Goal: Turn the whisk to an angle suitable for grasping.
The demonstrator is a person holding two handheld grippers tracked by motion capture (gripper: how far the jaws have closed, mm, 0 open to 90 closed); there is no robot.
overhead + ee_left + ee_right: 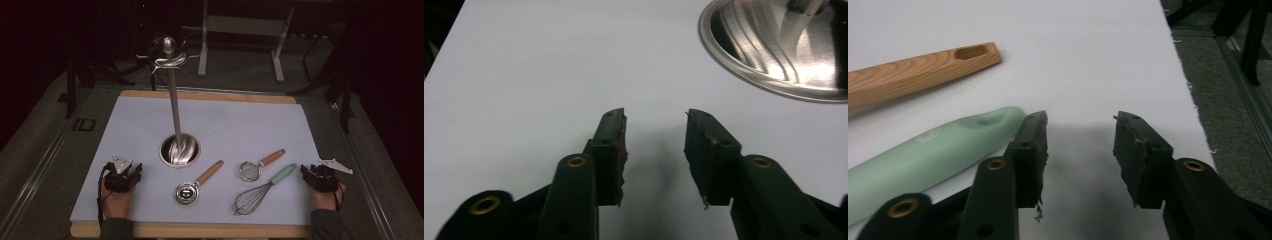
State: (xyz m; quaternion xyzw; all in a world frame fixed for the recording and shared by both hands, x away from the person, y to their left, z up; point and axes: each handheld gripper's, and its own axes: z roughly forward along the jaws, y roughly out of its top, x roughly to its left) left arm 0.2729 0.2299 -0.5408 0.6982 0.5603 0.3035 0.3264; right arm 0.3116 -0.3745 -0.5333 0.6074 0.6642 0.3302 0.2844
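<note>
A steel utensil stand [174, 107] rises from a round base [179, 150] at the middle of the white sheet [235, 125]; that base [774, 45] fills the upper right of the left gripper view. In front lie a wooden-handled measuring scoop [196, 185], a small wooden-handled strainer [260, 165] and a whisk [262, 191] with a mint-green handle [928, 155]. My left gripper [135, 172] rests open at the front left, nothing between its jaws [655, 125]. At the front right my right gripper [306, 174] is open just right of the whisk handle, its jaws [1080, 127] empty. The strainer's wooden handle [913, 72] lies beyond.
The sheet covers a wooden board [210, 231] on a grey carpeted surface [45, 165]. The sheet's right edge [1193, 95] runs close beside my right gripper. Metal frame legs [280, 50] stand in the dark at the back.
</note>
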